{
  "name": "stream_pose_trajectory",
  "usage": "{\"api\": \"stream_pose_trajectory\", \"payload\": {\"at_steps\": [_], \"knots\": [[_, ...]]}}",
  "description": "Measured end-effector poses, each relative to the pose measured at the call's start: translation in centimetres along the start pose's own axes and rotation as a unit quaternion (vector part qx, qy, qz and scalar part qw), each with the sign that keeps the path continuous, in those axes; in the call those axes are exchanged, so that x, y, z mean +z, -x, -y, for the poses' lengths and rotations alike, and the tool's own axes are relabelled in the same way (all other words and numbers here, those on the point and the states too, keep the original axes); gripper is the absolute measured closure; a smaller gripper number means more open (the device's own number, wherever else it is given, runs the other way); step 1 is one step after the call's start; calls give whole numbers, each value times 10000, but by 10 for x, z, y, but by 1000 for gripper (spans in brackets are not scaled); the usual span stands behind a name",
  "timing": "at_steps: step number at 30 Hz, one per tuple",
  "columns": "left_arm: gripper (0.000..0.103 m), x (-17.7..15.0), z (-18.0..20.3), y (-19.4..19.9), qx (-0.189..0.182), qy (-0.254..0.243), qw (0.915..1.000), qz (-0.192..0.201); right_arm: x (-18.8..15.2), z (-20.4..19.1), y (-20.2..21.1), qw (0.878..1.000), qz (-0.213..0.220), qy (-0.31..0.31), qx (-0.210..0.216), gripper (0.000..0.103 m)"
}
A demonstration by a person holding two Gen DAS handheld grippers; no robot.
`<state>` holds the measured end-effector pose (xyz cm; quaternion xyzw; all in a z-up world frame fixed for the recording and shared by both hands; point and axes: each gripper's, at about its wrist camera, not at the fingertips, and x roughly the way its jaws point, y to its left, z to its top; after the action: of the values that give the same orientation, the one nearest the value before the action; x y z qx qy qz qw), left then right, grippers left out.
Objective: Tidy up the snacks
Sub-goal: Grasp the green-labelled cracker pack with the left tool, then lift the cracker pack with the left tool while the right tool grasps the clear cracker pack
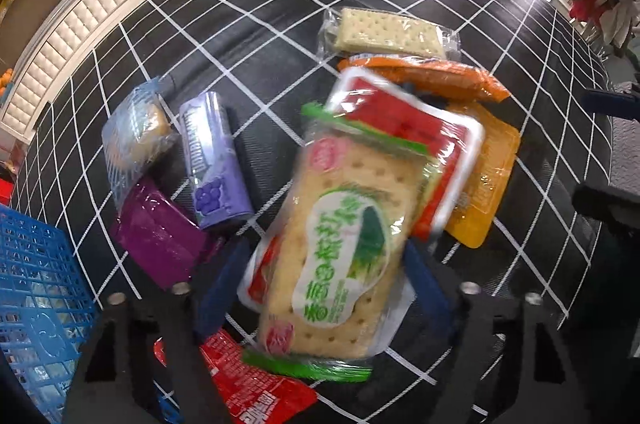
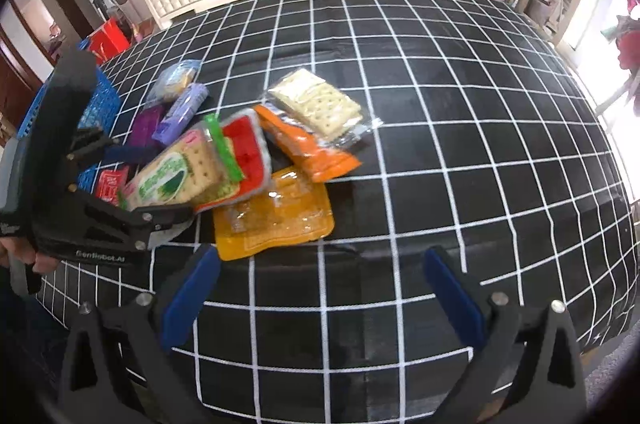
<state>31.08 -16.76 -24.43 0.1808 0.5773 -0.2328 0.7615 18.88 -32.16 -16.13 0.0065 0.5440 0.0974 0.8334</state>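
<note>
I have the green cracker pack (image 1: 340,244) clamped in my left tool (image 1: 324,264), lifted over the pile on the bench (image 1: 520,284). The step in hand is the carry: next I should swing it left to the blue basket (image 1: 36,296), just beside that tool, and clear its near rim. My right tool (image 2: 320,292) hangs with fingers apart, holding nothing, over bare cloth. Beyond lie the red pack (image 1: 404,140), orange pack (image 1: 432,76) and plain crackers (image 1: 388,32); open room ahead and right.

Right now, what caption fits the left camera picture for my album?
Left gripper holds a green-labelled cracker pack above the snack pile, blue basket beside it.
</note>
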Motion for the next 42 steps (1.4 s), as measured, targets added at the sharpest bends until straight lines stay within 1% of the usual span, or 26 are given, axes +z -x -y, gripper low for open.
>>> {"api": "stream_pose_trajectory", "payload": {"at_steps": [1,3,5,10,12,15,17,21,27,29,32,36,40,42], "knots": [[34,0,1,1,2,9,10000,5,0,1,-1,10000,-8,-22,-2,0],[47,-2,2,4,-26,42,10000,15,1,2,-2,10000,-21,-32,-18,0],[52,-3,-1,10,-48,150,9999,67,2,1,-1,10000,-18,-14,-26,0],[52,-16,-3,20,-61,368,9990,225,10,0,0,9999,19,71,-77,0],[52,-22,-9,26,-44,473,9984,298,17,0,1,9999,68,112,-91,0],[52,-31,-16,40,-173,771,9956,501,32,0,3,9994,174,252,-161,0],[52,-35,-23,46,-180,902,9940,598,42,1,1,9990,216,313,-239,0],[52,-26,-41,60,-221,1268,9887,765,68,4,-13,9985,181,408,-330,0],[52,-12,-46,69,-294,1683,9808,938,97,1,-41,9957,61,767,-518,0],[52,-12,-50,70,-261,1757,9793,971,104,0,-52,9944,-14,906,-536,0],[52,-9,-54,67,-247,1852,9777,963,110,3,-66,9933,-158,978,-593,0],[52,-5,-61,61,-360,1968,9752,952,111,3,-83,9893,-331,1225,-718,0],[52,0,-60,49,-374,1948,9758,920,105,-3,-84,9890,-358,1359,-464,0],[52,-1,-59,48,-375,1940,9762,893,102,-7,-86,9877,-392,1447,-444,0]]}}
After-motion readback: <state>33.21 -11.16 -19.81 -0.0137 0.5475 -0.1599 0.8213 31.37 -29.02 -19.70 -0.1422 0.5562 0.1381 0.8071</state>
